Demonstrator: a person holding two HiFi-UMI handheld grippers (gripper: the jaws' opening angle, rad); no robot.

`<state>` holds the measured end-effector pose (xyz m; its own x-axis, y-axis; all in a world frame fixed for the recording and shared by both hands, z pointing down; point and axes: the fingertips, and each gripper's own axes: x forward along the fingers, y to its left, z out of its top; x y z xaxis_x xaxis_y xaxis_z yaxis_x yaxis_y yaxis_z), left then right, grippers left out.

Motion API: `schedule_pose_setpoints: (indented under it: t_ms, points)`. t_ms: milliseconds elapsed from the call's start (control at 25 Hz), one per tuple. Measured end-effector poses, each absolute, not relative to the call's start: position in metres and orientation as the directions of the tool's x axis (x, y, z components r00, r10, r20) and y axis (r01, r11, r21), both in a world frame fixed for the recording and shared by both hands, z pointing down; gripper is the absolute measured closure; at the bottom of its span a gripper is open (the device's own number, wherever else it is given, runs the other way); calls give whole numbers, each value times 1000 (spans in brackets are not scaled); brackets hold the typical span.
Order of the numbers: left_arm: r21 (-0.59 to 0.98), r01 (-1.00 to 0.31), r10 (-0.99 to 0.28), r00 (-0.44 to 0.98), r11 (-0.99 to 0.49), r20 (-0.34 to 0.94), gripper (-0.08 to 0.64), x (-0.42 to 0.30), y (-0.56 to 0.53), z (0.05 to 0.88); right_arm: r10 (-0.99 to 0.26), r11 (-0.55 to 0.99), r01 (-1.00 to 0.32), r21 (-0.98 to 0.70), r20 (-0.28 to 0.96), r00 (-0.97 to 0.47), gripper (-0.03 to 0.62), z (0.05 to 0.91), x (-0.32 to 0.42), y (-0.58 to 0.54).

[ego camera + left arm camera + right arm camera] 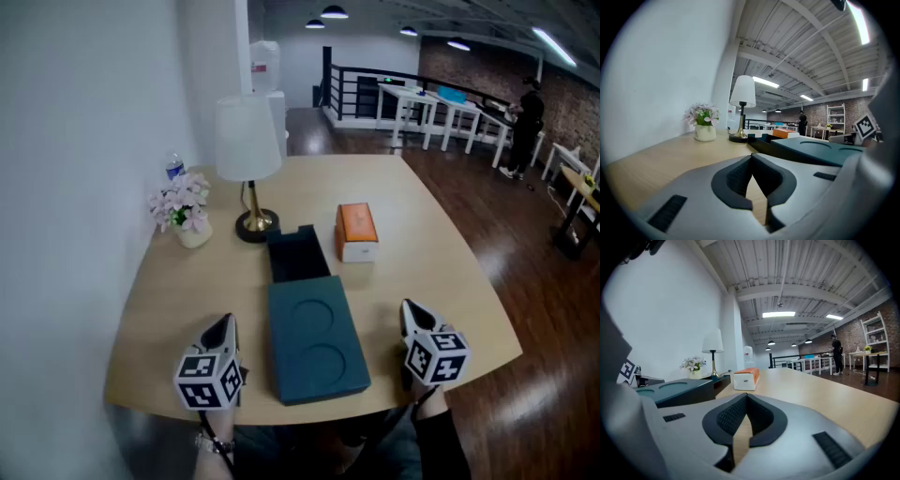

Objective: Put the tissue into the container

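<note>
Left tool (228, 322) and right tool (409, 308) — both closed, empty — flank the dark teal rectangular container (314, 342); orange-and-white tissue box (356, 232) beyond it.

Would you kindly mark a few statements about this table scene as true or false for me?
1. The tissue box lies to the right of the container. True.
2. The lamp lies on its side. False: it stands upright.
3. The left gripper and right gripper both have their fingers together and hold nothing. True.
4. The flowers stand inside the container. False: they stand on the table, left of the lamp.
5. The tissue box is already in the container. False: it sits on the table beside it.
</note>
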<state>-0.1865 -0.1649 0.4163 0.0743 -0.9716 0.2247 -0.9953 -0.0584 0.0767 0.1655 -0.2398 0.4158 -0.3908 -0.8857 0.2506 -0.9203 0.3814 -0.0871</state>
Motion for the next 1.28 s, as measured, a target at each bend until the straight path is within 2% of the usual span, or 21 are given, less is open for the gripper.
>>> schedule_pose_setpoints:
  t_ms: [160,600,720,760,800,920,1080,1280]
  points:
    - [68,-996,-973,63,-49,221,565,-193,-162,414,-864,415,-910,-25,302,-402,583,400,136,-247]
    - [79,-995,-965,81,-63,249,565,-192,-162,417,-881,453,-881,137,217,-420,575,295,67,-350]
    - [81,-995,-964,84,-65,254,565,-192,-163,418,-852,489,-869,75,254,-457,424,282,48,-389]
    - [81,-995,-963,84,-65,254,565,-193,-163,418,-843,493,-868,56,278,-461,361,283,42,-403]
    - [82,-995,-964,83,-64,254,565,-193,-163,418,-833,493,-869,38,308,-459,266,287,36,-417]
    - [82,-995,-963,84,-65,255,565,-192,-163,418,-817,456,-890,18,405,-410,140,315,29,-451]
    - [83,-994,-962,86,-66,259,565,-190,-162,418,-804,383,-923,38,506,-313,112,357,36,-477]
    - [82,-994,-961,92,-73,259,565,-190,-163,418,-763,359,-932,48,591,-263,109,392,38,-488]
